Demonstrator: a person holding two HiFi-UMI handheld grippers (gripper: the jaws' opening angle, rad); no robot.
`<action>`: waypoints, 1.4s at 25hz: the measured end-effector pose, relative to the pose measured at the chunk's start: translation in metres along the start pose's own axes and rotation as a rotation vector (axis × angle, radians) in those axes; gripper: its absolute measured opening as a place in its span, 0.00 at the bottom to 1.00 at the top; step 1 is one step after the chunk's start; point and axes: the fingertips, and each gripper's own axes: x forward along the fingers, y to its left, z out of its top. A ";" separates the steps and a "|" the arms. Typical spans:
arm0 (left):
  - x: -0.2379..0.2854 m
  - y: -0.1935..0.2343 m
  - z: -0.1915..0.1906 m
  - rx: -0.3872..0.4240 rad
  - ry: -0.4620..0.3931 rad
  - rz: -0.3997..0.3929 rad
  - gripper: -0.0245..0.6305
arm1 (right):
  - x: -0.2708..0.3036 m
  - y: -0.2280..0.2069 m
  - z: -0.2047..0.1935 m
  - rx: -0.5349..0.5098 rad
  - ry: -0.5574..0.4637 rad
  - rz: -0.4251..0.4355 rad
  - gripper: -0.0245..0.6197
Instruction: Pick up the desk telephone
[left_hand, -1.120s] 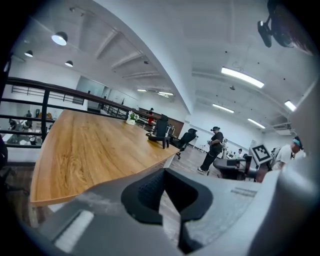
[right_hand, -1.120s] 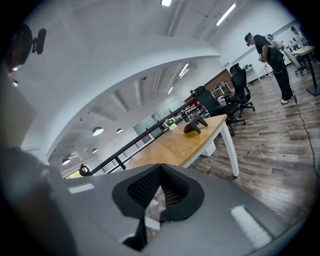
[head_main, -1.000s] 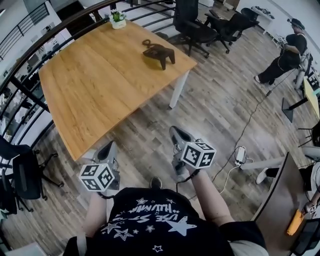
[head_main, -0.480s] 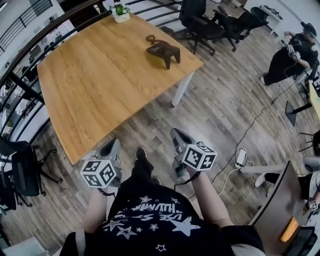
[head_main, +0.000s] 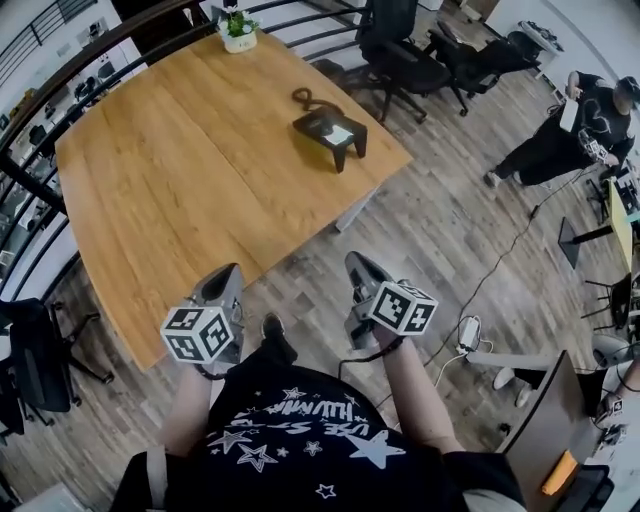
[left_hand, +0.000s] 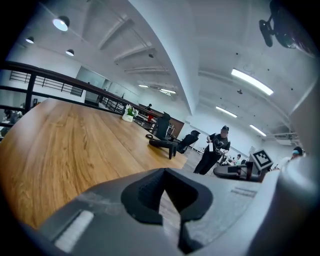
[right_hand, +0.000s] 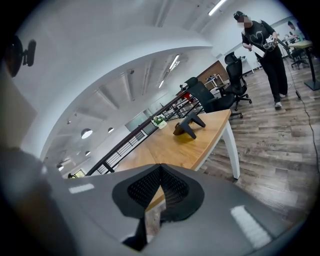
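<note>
**Head view.** The desk telephone (head_main: 330, 130) sits in the upper middle of the frame, near the far right corner of the wooden counter (head_main: 150, 180). It stands alone and dark, with its cord looped behind it. A small potted plant (head_main: 237, 28) stands at the counter's far edge, well apart from the phone. The left claw (head_main: 228, 272) and right claw (head_main: 354, 262) sit low in the frame, side by side and level with each other, ahead of the person's chest. The left one reaches over the counter's near edge and the right one hangs over bare floor. Both are well short of the phone, so I judge this as the approach. Black office chairs (head_main: 400, 55) are at the top and another person (head_main: 555, 140) stands at upper right.

**Left gripper view.** The left claw (left_hand: 167, 192) is clenched with nothing in it. It looks low across the counter (left_hand: 60, 145). The phone (left_hand: 162, 143) is small at mid-frame and far off. The bystander (left_hand: 215, 150) stands beyond it.

**Right gripper view.** The right claw (right_hand: 159, 192) is also clenched on nothing. The counter (right_hand: 170, 147) runs up to the phone (right_hand: 189, 125) at centre, and the claw is aimed roughly that way. Both claws would need to spread before any grab.
</note>
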 end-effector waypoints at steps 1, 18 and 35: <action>0.006 0.006 0.007 -0.004 0.000 0.001 0.04 | 0.009 0.002 0.007 0.001 0.000 -0.001 0.04; 0.074 0.068 0.059 -0.023 0.014 -0.048 0.04 | 0.120 0.006 0.065 0.042 0.007 -0.051 0.13; 0.134 0.060 0.077 -0.084 -0.015 0.123 0.04 | 0.198 -0.085 0.130 0.236 0.088 -0.048 0.45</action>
